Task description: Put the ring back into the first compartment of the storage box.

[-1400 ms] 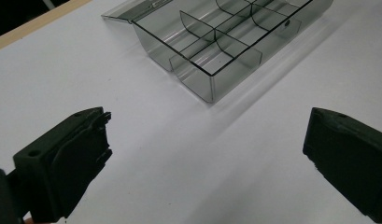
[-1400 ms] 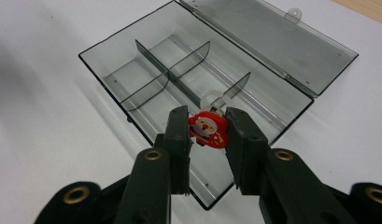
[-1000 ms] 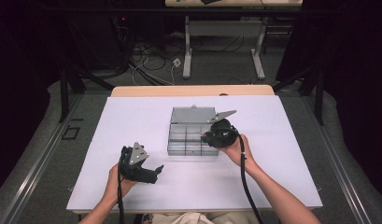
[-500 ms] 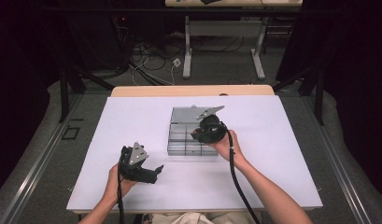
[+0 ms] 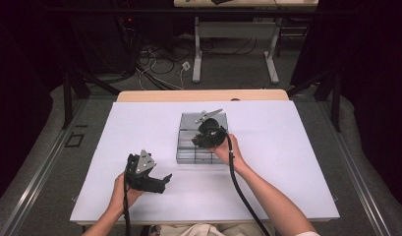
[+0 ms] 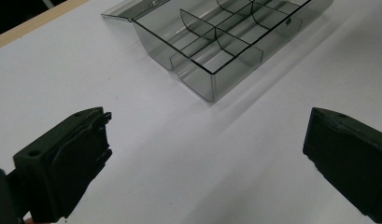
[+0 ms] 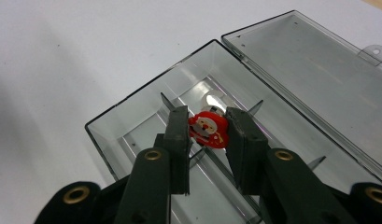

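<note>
Santa figure, small and red, sits pinched between the two jaws of the right gripper, whose pads press on it from both sides. The right gripper hangs over the clear plastic box, which stands in the middle of the white table; in the high view this gripper is over the box's middle part, with the person's right hand behind it on the near side. In the right gripper view the figure hovers above a compartment of the box near one short end, and the hinged lid lies flat and open beside the box. The box's dividers show in the left gripper view. The left gripper rests on the table near and to the left of the box, well apart from it, its jaws spread wide with nothing between them.
</note>
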Available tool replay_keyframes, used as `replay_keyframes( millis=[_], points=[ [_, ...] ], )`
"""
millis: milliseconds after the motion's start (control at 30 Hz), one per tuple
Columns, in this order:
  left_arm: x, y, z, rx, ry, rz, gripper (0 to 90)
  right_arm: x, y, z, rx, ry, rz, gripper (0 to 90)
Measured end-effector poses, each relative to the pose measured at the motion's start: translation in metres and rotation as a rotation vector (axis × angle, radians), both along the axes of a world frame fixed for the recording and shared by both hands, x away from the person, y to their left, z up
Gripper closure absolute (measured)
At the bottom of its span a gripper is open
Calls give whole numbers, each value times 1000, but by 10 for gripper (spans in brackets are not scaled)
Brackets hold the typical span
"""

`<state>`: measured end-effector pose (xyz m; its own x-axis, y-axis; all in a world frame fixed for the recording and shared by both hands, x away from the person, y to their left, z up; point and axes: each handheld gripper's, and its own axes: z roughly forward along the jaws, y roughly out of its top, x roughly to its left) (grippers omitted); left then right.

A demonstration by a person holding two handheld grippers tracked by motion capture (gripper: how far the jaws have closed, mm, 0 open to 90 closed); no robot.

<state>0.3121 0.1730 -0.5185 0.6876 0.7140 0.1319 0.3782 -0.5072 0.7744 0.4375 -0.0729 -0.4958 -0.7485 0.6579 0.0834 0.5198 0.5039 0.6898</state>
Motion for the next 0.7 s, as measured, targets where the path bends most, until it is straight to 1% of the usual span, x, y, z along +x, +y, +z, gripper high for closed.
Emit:
replay_keyframes(
  millis=[33,67,133,167,200,233,267,300,367,433,500,533,567,600,667,700],
  points=[
    [0,0,0,-3,4,2,0,1,1,0,-11,6,3,715],
    [0,0,0,-1,4,1,0,1,3,-1,-10,7,0,715],
    [0,0,0,3,3,0,0,3,5,-2,-10,0,1,715],
    [0,0,0,2,3,-1,0,3,6,-2,-17,-1,4,715],
    [0,0,0,2,2,0,0,4,8,-3,-13,2,1,715],
    [0,0,0,2,2,0,0,5,8,-4,-21,-2,5,715],
    [0,0,0,1,2,0,0,5,10,-6,-7,-11,4,715],
    [0,0,0,2,2,0,0,6,10,-5,-26,3,6,715],
    [0,0,0,4,3,2,0,6,12,-7,-21,2,4,715],
    [0,0,0,3,3,1,0,7,12,-7,-31,15,-1,715],
    [0,0,0,2,3,1,0,8,14,-8,-31,3,0,715],
    [0,0,0,3,2,0,0,8,14,-8,-27,6,-4,715],
    [0,0,0,2,3,-1,0,9,14,-9,-33,3,8,715],
    [0,0,0,1,2,-1,0,9,15,-9,-34,7,2,715],
    [0,0,0,1,3,0,0,10,17,-9,-44,0,1,715],
    [0,0,0,1,3,0,0,11,18,-10,-31,-9,-4,715]
  ],
)
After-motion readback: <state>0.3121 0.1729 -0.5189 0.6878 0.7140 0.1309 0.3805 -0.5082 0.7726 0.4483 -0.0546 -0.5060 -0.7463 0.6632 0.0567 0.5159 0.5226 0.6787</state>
